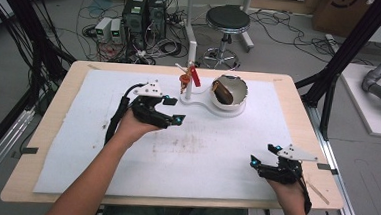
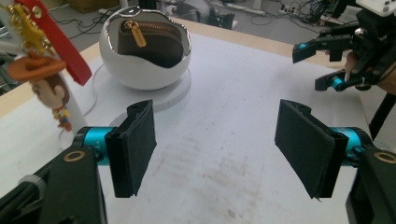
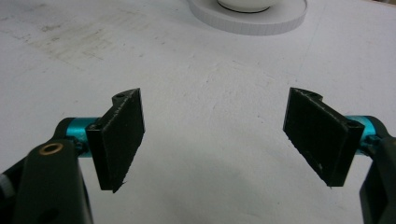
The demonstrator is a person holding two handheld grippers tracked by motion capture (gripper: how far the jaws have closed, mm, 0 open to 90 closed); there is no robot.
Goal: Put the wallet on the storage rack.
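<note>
Jaws spread wide and empty, my left gripper (image 1: 171, 110) hovers near the white stand (image 1: 201, 102) at the table's (image 1: 52, 129) far side. A keychain figure (image 2: 44, 81) with its red strap (image 2: 58, 39) hangs from the stand's post (image 1: 187, 90), seemingly parked there for easy reach, while a brown zip pouch (image 2: 149, 39) sits tucked inside the white bowl (image 2: 144, 70) just beside it. I keep my right gripper (image 1: 265, 154) low at the near right edge, jaws likewise released and holding nothing, well clear of the work.
</note>
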